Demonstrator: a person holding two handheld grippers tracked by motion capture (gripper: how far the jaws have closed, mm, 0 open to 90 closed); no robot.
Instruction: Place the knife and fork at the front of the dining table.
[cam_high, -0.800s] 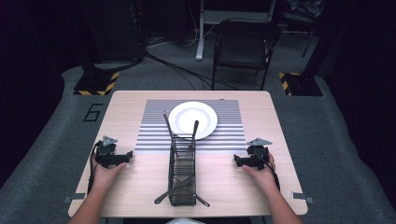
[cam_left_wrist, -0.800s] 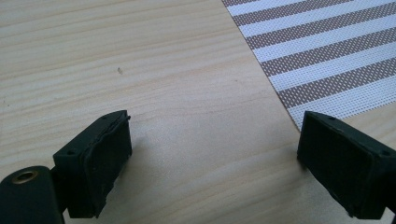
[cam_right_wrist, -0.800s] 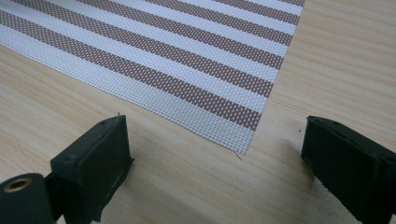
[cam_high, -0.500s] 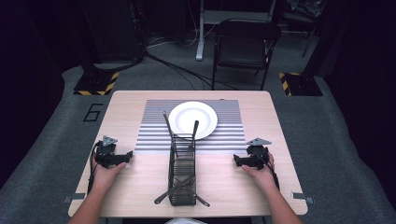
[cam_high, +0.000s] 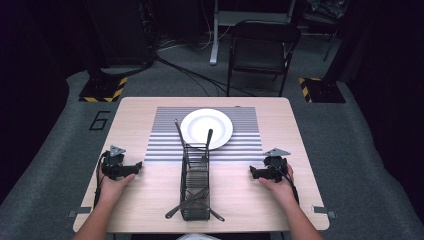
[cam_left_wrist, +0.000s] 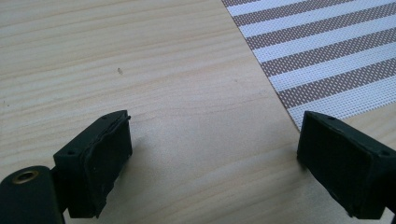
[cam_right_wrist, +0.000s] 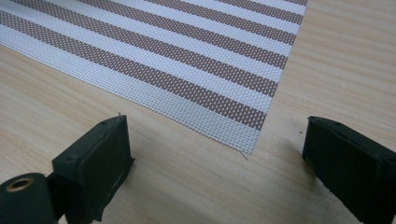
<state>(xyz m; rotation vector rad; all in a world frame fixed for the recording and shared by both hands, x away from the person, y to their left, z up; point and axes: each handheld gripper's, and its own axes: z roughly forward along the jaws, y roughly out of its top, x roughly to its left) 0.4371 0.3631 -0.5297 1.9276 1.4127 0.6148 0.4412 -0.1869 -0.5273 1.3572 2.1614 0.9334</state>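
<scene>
left gripper (cam_high: 131, 167) low on table (cam_high: 150, 200), jaws wide and empty, right gripper (cam_high: 255, 172) likewise, both flanking wire caddy (cam_high: 195, 187)

My left gripper (cam_high: 134, 166) and right gripper (cam_high: 253, 172) are black, each topped by a grey three-cornered plate and trailing a black cable. Their blocky jaws carry ridged pads and small screw holes. My forearms are unsleeved.

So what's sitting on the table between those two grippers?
In the high view, a black wire basket holding dark utensils stands between the left gripper and the right gripper. Bare wood lies on either side of it.
</scene>
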